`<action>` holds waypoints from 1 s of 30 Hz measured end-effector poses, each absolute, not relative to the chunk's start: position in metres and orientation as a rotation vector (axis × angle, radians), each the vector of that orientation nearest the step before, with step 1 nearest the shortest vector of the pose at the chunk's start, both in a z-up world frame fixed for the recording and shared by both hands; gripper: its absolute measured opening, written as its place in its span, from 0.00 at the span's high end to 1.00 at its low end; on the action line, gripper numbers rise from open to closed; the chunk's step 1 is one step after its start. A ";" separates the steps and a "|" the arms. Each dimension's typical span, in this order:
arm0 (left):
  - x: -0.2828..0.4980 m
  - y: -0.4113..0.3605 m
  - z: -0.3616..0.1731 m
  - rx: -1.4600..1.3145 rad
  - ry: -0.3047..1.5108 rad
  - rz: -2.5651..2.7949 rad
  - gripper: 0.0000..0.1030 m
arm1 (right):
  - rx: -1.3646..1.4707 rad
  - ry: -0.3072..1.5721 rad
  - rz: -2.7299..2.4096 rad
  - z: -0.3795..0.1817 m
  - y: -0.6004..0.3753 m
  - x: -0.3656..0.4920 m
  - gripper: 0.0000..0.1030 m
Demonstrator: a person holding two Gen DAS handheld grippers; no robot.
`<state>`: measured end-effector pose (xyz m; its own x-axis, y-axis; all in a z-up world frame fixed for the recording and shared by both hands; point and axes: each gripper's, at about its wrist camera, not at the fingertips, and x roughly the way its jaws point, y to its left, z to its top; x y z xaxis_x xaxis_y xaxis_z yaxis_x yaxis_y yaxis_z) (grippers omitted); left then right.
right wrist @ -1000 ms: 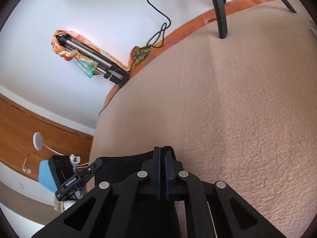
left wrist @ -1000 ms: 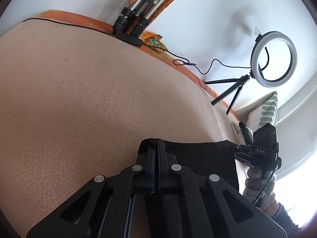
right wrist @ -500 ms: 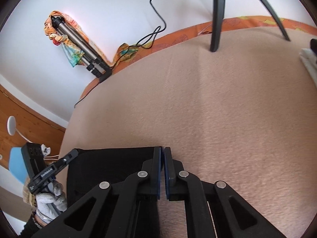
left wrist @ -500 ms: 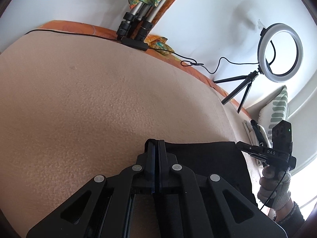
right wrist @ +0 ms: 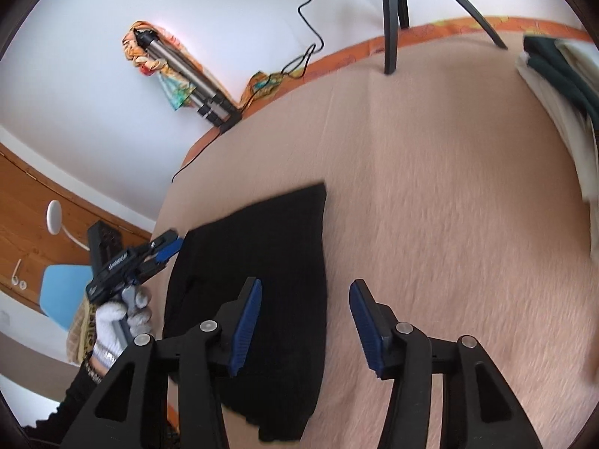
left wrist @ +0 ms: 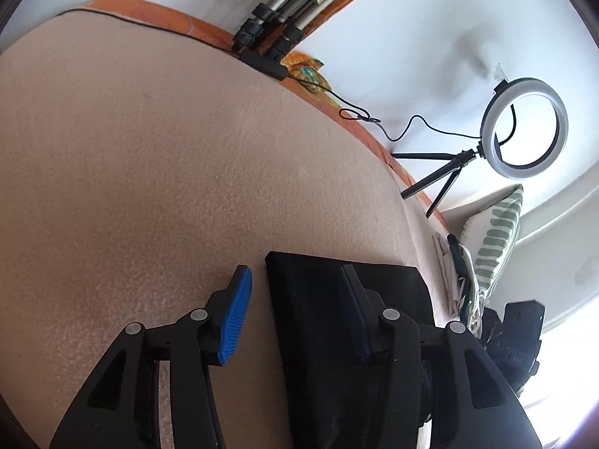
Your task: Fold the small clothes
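Seen from the left wrist, the left gripper (left wrist: 295,292) has just been opening and its blue-padded jaws now stand apart and hold nothing, one finger over the beige blanket (left wrist: 149,172) and the other over the folded black garment (left wrist: 318,299), whose left edge lies between them, with a ring light (left wrist: 524,127) on a small tripod far ahead to the right. From the right wrist, the right gripper (right wrist: 305,321) has likewise just been opening and grips nothing, its left finger over the black garment (right wrist: 262,247) and its right finger over bare blanket (right wrist: 449,187), the cloth's right edge running between them. Off to its left a gloved hand (right wrist: 119,318) holds the other gripper (right wrist: 164,252) at the garment's far edge, and a stack of folded clothes (right wrist: 561,86) lies ahead to the right.
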<state>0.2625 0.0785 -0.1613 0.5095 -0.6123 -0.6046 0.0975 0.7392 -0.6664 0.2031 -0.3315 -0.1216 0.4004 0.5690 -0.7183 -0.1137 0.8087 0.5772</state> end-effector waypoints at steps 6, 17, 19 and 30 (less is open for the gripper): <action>0.264 0.079 -0.162 -0.639 0.944 -0.462 0.55 | 0.529 1.098 0.458 -0.125 -0.329 0.163 0.43; 0.270 0.075 -0.165 -0.649 0.927 -0.470 0.55 | 0.650 1.162 0.512 -0.153 -0.321 0.131 0.48; 0.271 0.073 -0.165 -0.643 0.925 -0.481 0.55 | 0.671 1.164 0.534 -0.157 -0.317 0.129 0.48; 0.270 0.042 -0.161 -0.529 0.907 -0.506 0.58 | 0.739 1.123 0.560 -0.162 -0.299 0.138 0.51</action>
